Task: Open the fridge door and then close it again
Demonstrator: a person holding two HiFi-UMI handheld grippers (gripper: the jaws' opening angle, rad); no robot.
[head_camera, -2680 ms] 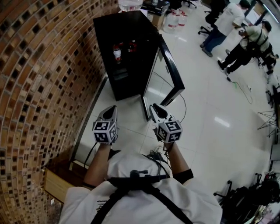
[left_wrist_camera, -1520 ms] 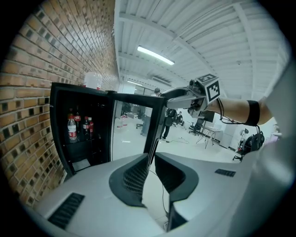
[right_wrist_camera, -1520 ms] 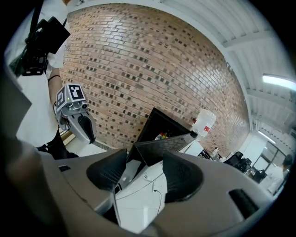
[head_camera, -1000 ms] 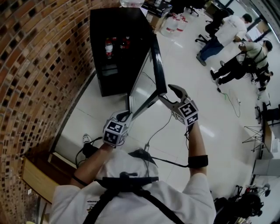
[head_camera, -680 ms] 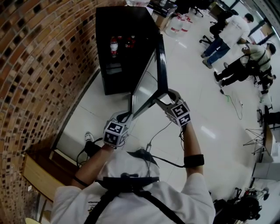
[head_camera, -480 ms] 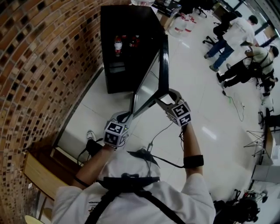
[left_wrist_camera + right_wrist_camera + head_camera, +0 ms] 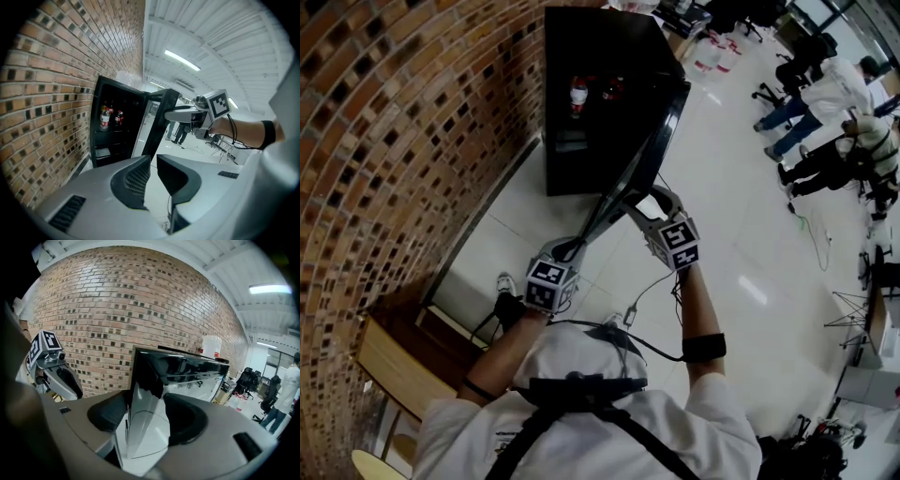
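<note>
Head view: the free edge of the fridge door (image 7: 654, 131) stands between the wide jaws of the right gripper (image 7: 642, 202), that arm outstretched. The left gripper (image 7: 570, 247) is at the door's lower corner.
Left gripper view: jaws almost together, empty.
Right gripper view: the jaws, which have just been closing a little, straddle the door's edge.

The black box-shaped fridge (image 7: 609, 47) stands upright at the upper centre, against the brick wall (image 7: 412, 141). Its black-framed glass door (image 7: 652, 150) is partly open, swung out toward the frame's middle.
</note>
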